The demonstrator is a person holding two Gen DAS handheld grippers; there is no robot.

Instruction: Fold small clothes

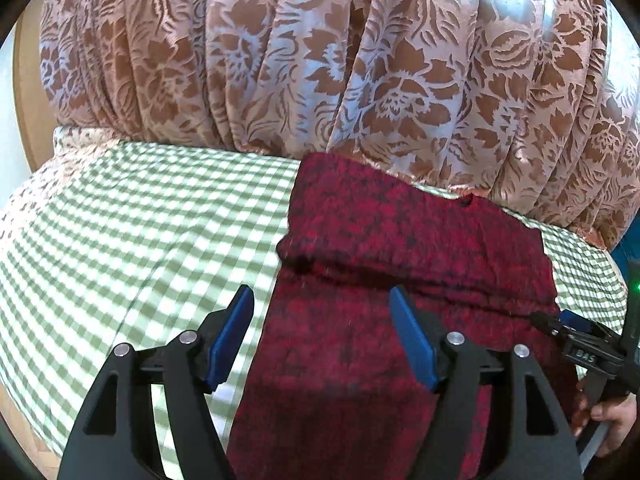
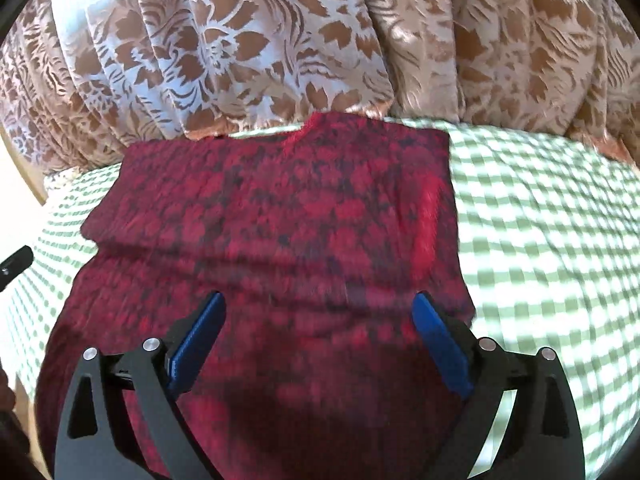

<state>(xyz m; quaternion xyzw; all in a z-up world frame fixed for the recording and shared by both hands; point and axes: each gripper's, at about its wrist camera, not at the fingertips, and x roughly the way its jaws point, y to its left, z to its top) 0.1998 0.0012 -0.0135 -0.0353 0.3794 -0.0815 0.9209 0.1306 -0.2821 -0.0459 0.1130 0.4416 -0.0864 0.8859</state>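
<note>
A dark red patterned garment (image 1: 400,264) lies flat on a green-and-white checked cloth (image 1: 140,220), partly folded, with a sleeve turned in and a crease across it. My left gripper (image 1: 322,320) is open and empty, just above the garment's left edge. In the right wrist view the garment (image 2: 280,220) fills the middle, its neckline at the far edge. My right gripper (image 2: 318,332) is open and empty over the garment's near part. The right gripper also shows in the left wrist view (image 1: 576,336) at the garment's right edge, held by a hand.
A pink and brown floral curtain (image 1: 320,60) hangs right behind the table's far edge, also in the right wrist view (image 2: 280,40). The checked cloth (image 2: 540,220) extends to the right of the garment. A tip of the left gripper (image 2: 14,264) shows at far left.
</note>
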